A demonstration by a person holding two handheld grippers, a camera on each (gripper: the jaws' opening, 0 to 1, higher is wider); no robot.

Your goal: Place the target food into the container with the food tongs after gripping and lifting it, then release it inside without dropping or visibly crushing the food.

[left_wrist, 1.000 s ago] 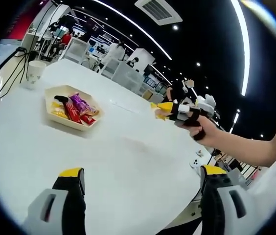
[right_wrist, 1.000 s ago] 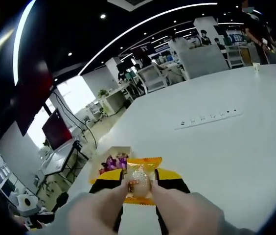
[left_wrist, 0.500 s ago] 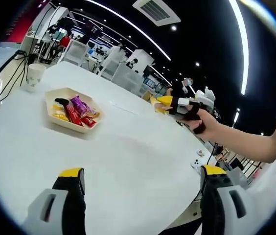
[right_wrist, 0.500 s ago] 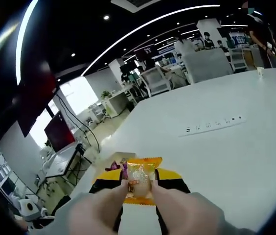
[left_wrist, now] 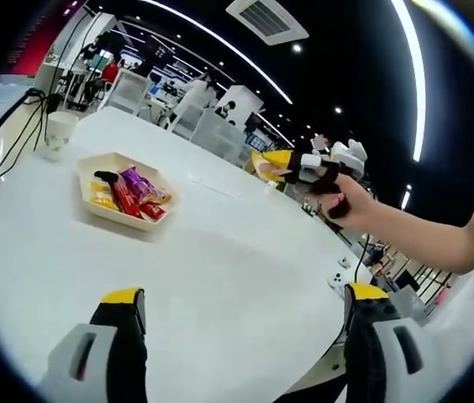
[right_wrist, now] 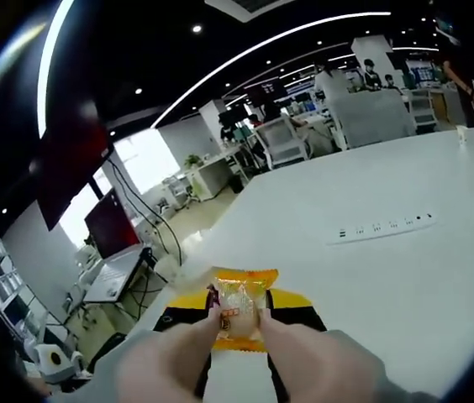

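Note:
A cream tray [left_wrist: 91, 161] with red, purple and yellow wrapped snacks [left_wrist: 128, 189] sits on the white table [left_wrist: 220, 269], left of centre in the left gripper view. My left gripper [left_wrist: 244, 294] stands open and holds nothing, low over the near table. My right gripper [right_wrist: 239, 317] is shut on an orange wrapped snack [right_wrist: 239, 304]. In the left gripper view a hand holds that right gripper [left_wrist: 292, 164] in the air, right of the tray, with the orange snack [left_wrist: 264, 164] at its tip. The packet hides most of the tray in the right gripper view.
A paper cup [left_wrist: 58, 129] stands at the table's far left beside black cables [left_wrist: 18, 117]. A white power strip [right_wrist: 384, 227] lies on the table, and a small cup [right_wrist: 464, 134] stands far off. A small white object [left_wrist: 335, 280] lies near the table's right edge. Chairs and desks stand behind.
The right gripper, still holding the orange snack, has risen and drifted left towards the tray in the left gripper view. My left gripper has kept still.

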